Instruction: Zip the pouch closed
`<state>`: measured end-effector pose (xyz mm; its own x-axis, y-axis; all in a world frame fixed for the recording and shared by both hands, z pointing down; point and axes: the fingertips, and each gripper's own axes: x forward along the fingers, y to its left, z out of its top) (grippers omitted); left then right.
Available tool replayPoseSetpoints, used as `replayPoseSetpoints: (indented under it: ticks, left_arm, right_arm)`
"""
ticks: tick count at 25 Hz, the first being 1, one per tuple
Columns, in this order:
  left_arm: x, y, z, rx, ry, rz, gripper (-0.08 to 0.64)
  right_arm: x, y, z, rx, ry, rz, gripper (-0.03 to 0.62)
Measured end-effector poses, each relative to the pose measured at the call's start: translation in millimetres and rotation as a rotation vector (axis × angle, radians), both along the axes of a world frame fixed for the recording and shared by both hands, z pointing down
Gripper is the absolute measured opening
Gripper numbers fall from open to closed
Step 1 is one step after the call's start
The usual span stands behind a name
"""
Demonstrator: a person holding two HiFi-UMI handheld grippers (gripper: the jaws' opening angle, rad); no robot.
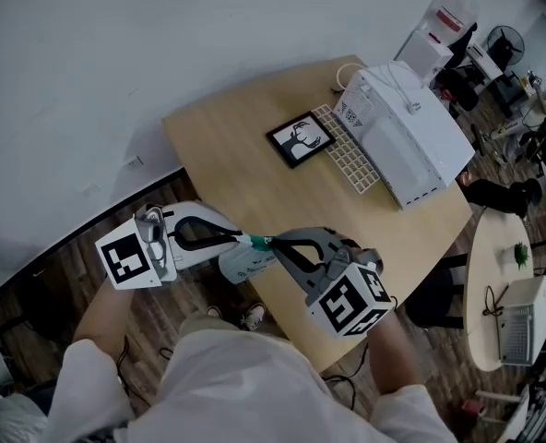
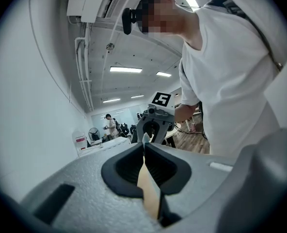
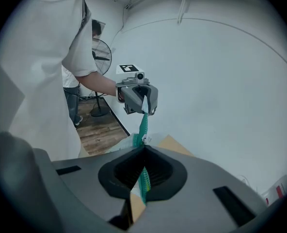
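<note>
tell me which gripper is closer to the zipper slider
Right. The right gripper is shut on the pouch just behind the slider; the left gripper clamps its far end.

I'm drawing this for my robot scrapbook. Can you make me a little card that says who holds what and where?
Held thing: pouch with a green zipper
Left gripper: shut on one end of the pouch
Right gripper: shut on the zipper
Zipper: pulled straight between the two grippers
Pouch place: up in the air, by the table's near edge
On the table: deer picture, white box
</note>
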<state>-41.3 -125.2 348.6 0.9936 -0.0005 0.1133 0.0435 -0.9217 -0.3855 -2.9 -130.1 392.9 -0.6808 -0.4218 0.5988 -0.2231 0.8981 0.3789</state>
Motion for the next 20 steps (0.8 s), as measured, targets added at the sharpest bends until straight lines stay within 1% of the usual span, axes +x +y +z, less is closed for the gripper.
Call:
replayPoseSetpoints:
  ticks: [3, 10, 16, 20]
  left_arm:
    - [-1.2, -0.5, 0.1, -0.009, 0.001, -0.004, 0.02]
    - [2.8, 2.0, 2.5, -0.012, -0.004, 0.008, 0.02]
    - [4.5, 3.1, 5.5, -0.021, -0.008, 0.014, 0.02]
    - [6.2, 3.4, 4.6, -0.015, -0.002, 0.021, 0.02]
  right_arm:
    - [4.2, -2.2, 4.6, -0.005, 0.014, 0.014, 0.002]
    - [14.8, -3.2, 5.1, -0.017, 0.005, 0.044, 0.002]
    - [26.5, -0.7, 9.7, -0.009, 0.04, 0.069, 0.002]
    - [34.5, -0.4, 11.4, -0.015, 0.037, 0.088, 0.002]
